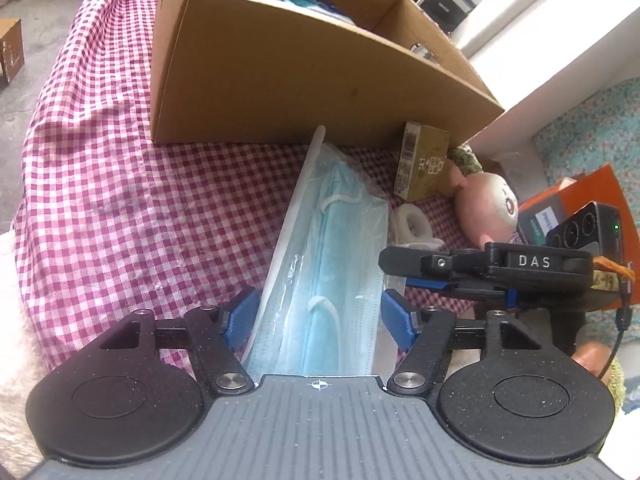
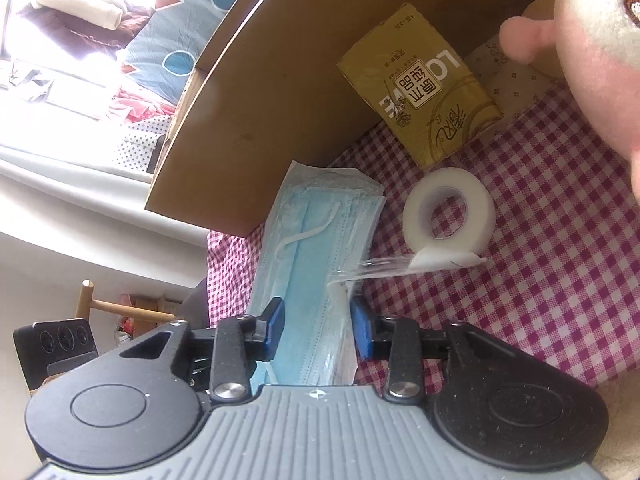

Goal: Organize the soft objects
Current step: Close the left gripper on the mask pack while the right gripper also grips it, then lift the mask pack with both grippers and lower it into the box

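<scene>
Masks in one clear plastic pack (image 1: 320, 264) lie on the checked cloth (image 1: 120, 208), the far end of the pack touching the front wall of the cardboard box (image 1: 280, 72), probably because the box is where soft things must go. The left gripper (image 1: 320, 316) holds the near end of this pack between its blue pads, and the right gripper (image 2: 318, 330) pinches the same pack across its thickness; I judge two grips are used because the pack is limp and would sag. Beside the box, to the right of the pack, I count one gold tissue packet (image 2: 424, 92), one roll of white tape (image 2: 448, 212) and one pink plush toy (image 1: 486, 204).
</scene>
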Tool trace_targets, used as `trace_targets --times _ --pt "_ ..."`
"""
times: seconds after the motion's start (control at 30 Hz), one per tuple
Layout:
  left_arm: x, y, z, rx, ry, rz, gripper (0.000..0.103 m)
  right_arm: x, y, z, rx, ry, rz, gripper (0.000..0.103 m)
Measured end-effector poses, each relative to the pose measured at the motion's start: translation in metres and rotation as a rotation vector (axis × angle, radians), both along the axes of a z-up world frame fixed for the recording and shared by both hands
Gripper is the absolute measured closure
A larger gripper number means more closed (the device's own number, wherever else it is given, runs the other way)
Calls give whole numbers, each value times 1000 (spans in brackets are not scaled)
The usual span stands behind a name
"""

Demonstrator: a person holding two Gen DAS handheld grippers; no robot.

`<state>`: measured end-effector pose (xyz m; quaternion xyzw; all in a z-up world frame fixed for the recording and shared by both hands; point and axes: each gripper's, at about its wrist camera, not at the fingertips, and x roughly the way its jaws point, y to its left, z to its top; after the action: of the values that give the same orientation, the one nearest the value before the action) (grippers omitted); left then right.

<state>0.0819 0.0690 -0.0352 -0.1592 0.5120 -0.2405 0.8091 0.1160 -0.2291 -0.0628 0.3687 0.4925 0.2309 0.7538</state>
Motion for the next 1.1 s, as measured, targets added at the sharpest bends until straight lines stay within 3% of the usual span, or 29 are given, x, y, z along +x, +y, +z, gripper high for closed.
trace_targets --times 0.17,0.3,0.4,0.53,0.63,0.87,1.1 --pt "-19 14 21 -43 -36 33 45 -12 1 7 24 -35 24 80" --pt "-31 19 41 -46 -103 49 45 -16 2 16 64 -66 51 80" --pt "-34 21 48 -43 -128 65 50 -19 5 26 57 -117 65 80" --pt "-39 17 57 -34 -151 86 65 -21 6 32 46 -144 68 80" --pt "-47 15 74 -36 -207 89 65 -25 4 43 45 -182 67 80" --pt "-45 -1 123 -23 -353 60 65 -30 -7 93 50 -337 78 80" --pt "9 -39 156 -9 -461 20 65 5 -31 152 13 -491 71 80"
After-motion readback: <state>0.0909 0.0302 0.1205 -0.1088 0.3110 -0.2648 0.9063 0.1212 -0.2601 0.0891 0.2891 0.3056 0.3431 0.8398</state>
